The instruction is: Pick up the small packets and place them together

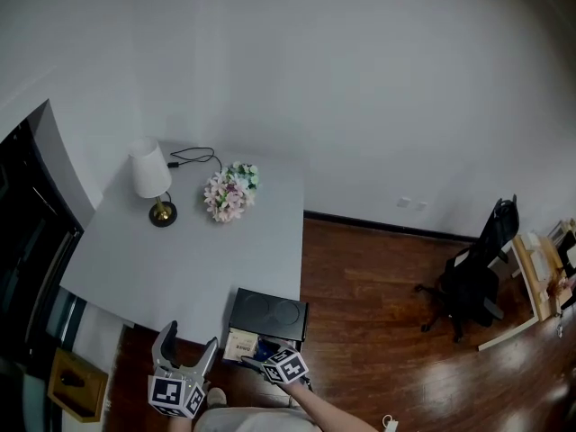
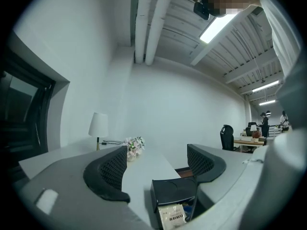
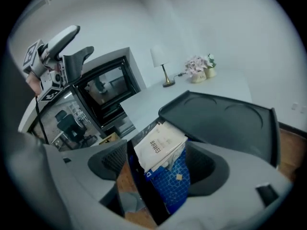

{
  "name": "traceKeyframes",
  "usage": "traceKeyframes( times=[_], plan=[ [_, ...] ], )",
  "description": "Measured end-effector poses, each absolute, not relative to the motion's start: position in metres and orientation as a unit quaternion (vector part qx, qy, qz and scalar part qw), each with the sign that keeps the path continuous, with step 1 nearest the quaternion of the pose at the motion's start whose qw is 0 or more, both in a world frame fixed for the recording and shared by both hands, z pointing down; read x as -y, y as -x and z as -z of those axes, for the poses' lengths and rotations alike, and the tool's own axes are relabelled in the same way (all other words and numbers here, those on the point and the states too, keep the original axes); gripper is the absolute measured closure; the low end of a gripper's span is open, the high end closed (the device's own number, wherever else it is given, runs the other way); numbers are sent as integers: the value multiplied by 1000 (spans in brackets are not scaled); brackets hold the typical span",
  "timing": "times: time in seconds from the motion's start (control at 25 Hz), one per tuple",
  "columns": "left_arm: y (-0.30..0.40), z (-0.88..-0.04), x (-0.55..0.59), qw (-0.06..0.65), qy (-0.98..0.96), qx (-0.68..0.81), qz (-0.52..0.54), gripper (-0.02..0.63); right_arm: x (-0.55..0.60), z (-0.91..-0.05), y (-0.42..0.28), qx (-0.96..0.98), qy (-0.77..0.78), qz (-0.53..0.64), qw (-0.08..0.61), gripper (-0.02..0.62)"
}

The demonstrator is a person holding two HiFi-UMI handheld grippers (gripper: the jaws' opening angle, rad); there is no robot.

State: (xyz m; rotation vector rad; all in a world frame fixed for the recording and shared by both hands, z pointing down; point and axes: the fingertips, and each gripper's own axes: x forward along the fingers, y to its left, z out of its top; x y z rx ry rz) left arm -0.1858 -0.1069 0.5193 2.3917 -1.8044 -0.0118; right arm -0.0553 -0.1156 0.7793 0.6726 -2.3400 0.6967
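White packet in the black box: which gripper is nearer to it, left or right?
Right. The right gripper is just at the white packet, which shows between its open jaws. The left gripper is off to the packet's left, empty.

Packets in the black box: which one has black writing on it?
The white packet, tucked against the black lid, has dark printed lines on its face. The blue packet next to it shows a pale pattern instead.
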Motion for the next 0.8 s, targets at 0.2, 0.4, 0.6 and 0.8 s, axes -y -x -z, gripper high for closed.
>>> traceKeyframes(
  times=[0.2, 0.4, 0.6, 0.8],
  plan=[
    [198, -528, 94, 84, -791, 606, -1, 210, 117, -806, 65, 864, -268, -270, 329, 220],
    [204, -533, 88, 94, -791, 605, -1, 232, 125, -817, 62, 845, -304, -262, 352, 340],
    [204, -534, 87, 97, -793, 602, -5, 235, 127, -809, 55, 843, -325, -248, 350, 449],
    [197, -537, 86, 101, -796, 597, -3, 235, 118, -798, 30, 834, -337, -286, 330, 466]
  ],
)
